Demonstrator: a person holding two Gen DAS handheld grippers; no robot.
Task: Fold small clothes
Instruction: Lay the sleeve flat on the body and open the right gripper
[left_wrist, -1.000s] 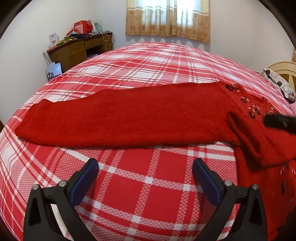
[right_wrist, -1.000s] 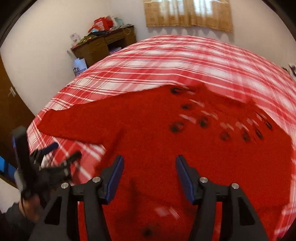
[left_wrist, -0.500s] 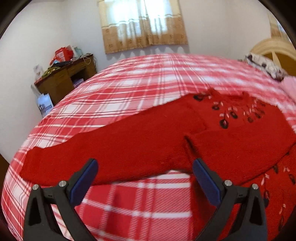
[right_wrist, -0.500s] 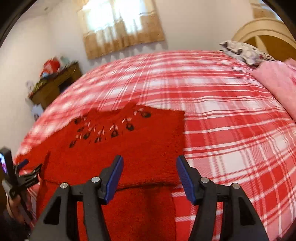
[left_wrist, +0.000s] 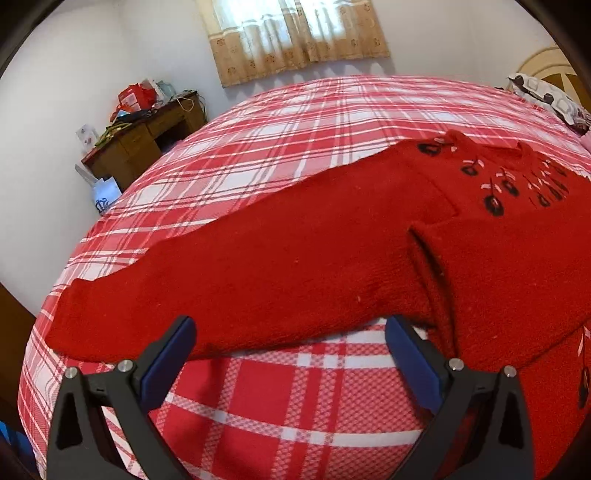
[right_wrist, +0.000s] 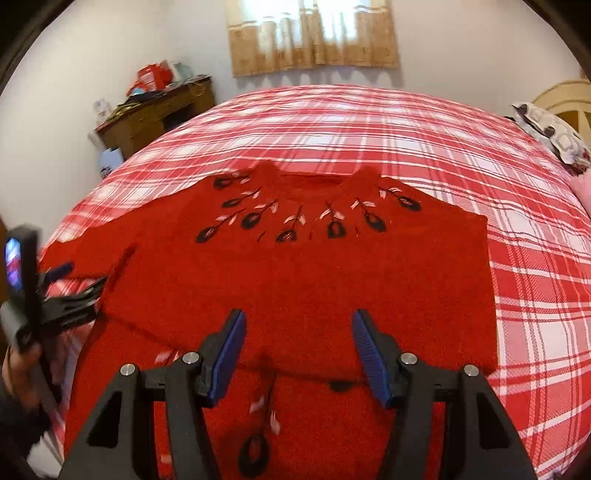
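A red knitted sweater (right_wrist: 314, 266) with black flower embroidery near the collar lies flat on the plaid bed. Its right sleeve is folded across the chest. Its left sleeve (left_wrist: 229, 273) stretches out flat to the left. My left gripper (left_wrist: 290, 341) is open and empty, just in front of that sleeve's near edge. My right gripper (right_wrist: 297, 350) is open and empty, hovering over the sweater's lower middle. The left gripper (right_wrist: 70, 280) also shows at the left edge of the right wrist view, beside the sweater.
The bed (left_wrist: 314, 122) has a red and white plaid cover. A wooden desk (left_wrist: 144, 144) with clutter stands by the far left wall. A patterned pillow (right_wrist: 554, 136) and a headboard are at the right. A curtained window is behind.
Both grippers swung around. The left gripper moved closer to the outstretched sleeve. The right gripper came to centre over the sweater's body. The sweater has not moved.
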